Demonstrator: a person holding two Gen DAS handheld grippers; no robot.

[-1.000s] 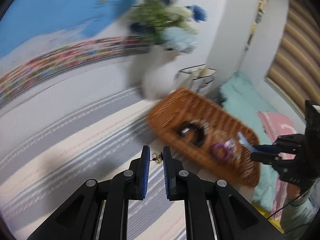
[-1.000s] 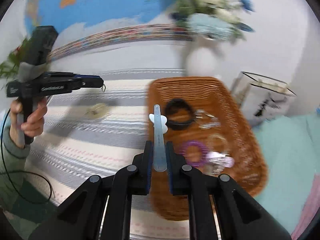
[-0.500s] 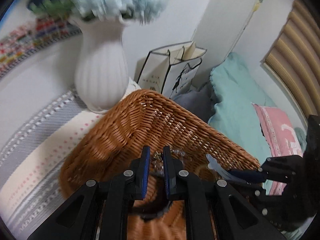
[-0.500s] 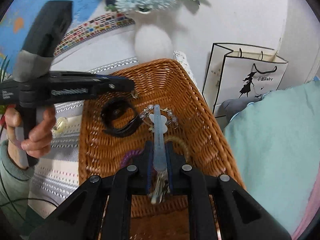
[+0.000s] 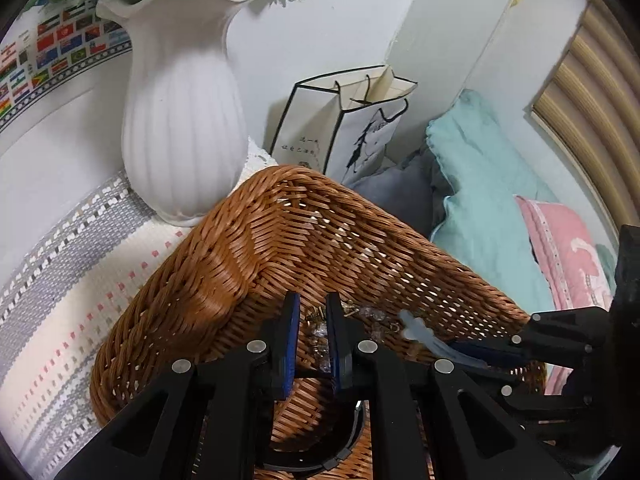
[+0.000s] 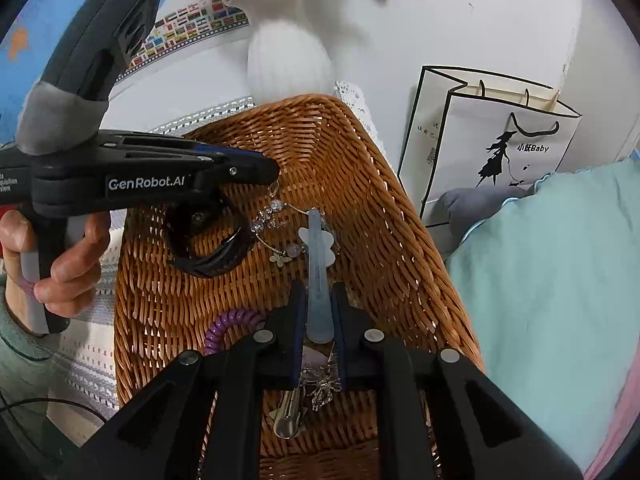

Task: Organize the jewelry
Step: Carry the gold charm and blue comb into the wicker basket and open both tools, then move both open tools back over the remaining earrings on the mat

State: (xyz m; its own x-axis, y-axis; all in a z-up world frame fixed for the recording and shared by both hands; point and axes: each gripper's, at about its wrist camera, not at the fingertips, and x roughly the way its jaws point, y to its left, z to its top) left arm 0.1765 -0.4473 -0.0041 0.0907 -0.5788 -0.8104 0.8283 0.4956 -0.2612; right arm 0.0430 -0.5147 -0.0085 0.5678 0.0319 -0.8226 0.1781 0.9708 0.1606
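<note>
A brown wicker basket (image 5: 224,264) (image 6: 404,236) lies on a striped cloth. My left gripper (image 5: 312,312) (image 6: 272,178) hangs over its inside with a small gold earring (image 5: 318,314) between its narrow jaws. My right gripper (image 6: 318,300) (image 5: 460,350) is shut on a pale blue hair clip (image 6: 318,264) (image 5: 420,330) over the basket. Inside lie a black bracelet (image 6: 208,256), a crystal bead bracelet (image 6: 276,216), a purple coil hair tie (image 6: 228,324) and a silver clip (image 6: 288,416).
A white ribbed vase (image 5: 180,120) with blue flowers stands just behind the basket. A white paper gift bag (image 5: 348,124) (image 6: 492,148) stands behind it at the right. Teal bedding (image 6: 560,280) and a pink pillow (image 5: 560,240) lie to the right.
My left gripper carried the earring from over the striped cloth to over the basket. My right gripper moved forward over the basket with the hair clip still in it.
</note>
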